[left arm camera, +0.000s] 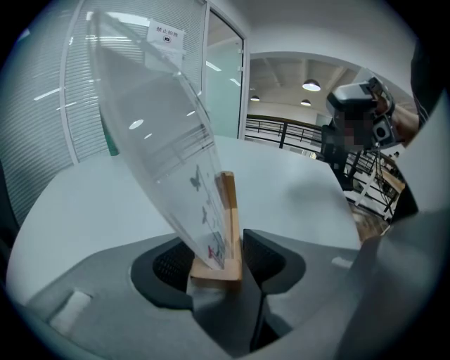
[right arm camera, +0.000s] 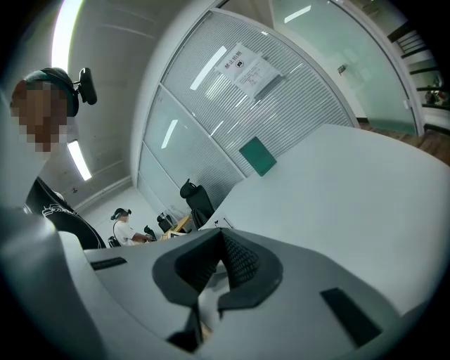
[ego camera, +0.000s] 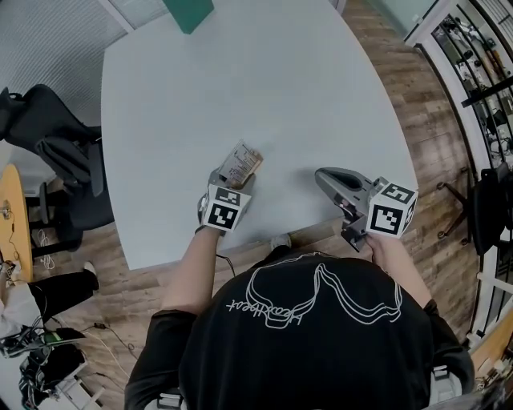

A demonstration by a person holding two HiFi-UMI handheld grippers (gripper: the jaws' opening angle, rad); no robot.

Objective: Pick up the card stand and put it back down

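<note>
The left gripper (ego camera: 232, 182) has its jaws closed on the wooden base of the card stand (ego camera: 240, 164), one dark ribbed pad against each side of the block, as the left gripper view shows (left arm camera: 218, 256). That base carries a clear plastic panel (left arm camera: 158, 133) set into it. The panel rises steeply and leans left in that view, with small dark butterfly prints and a spot of red near its lower edge. From the head view the stand sits at the near part of the pale grey surface (ego camera: 240, 80), just ahead of the left gripper's marker cube. No view shows whether its base touches the surface or hangs just above it. The right gripper (ego camera: 323, 176) lies well apart to the right, also over the near edge of the surface. Its jaws are drawn together with nothing between them (right arm camera: 219, 256). A flat green object (ego camera: 188, 12) stands at the far edge of the surface, and a black office chair (ego camera: 64, 152) is on the wooden floor to the left.
</note>
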